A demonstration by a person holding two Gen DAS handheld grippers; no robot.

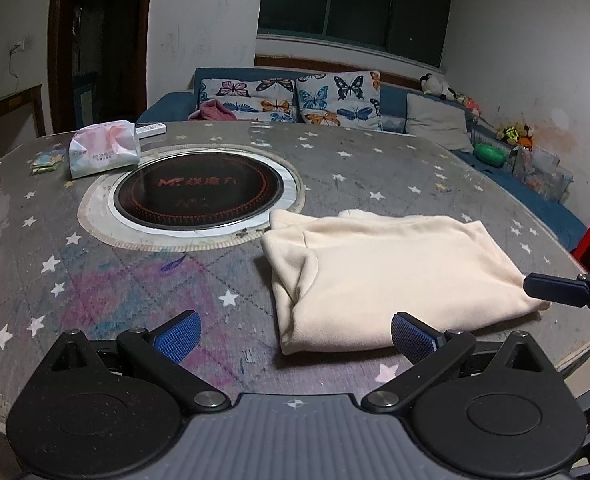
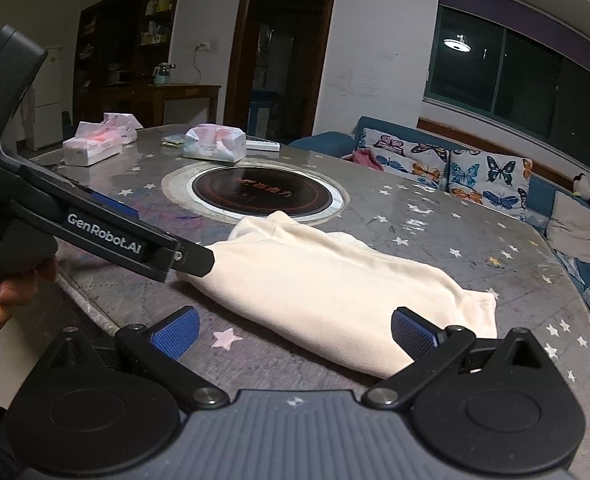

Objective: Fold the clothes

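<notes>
A cream fleece garment (image 1: 387, 276) lies folded into a compact bundle on the grey star-patterned table (image 1: 95, 280); it also shows in the right wrist view (image 2: 335, 288). My left gripper (image 1: 295, 334) is open and empty, just in front of the garment's near left corner. My right gripper (image 2: 295, 332) is open and empty at the garment's near edge, its right finger (image 2: 415, 334) over the cloth. The left gripper's side shows at the left of the right wrist view, its fingertip (image 2: 199, 260) by the garment's left end.
A round black induction hob (image 1: 199, 194) is set into the table's middle, just behind the garment. Tissue packs (image 1: 105, 148) and a remote (image 1: 151, 130) lie at the far side. A blue sofa with butterfly cushions (image 1: 335, 100) stands beyond the table.
</notes>
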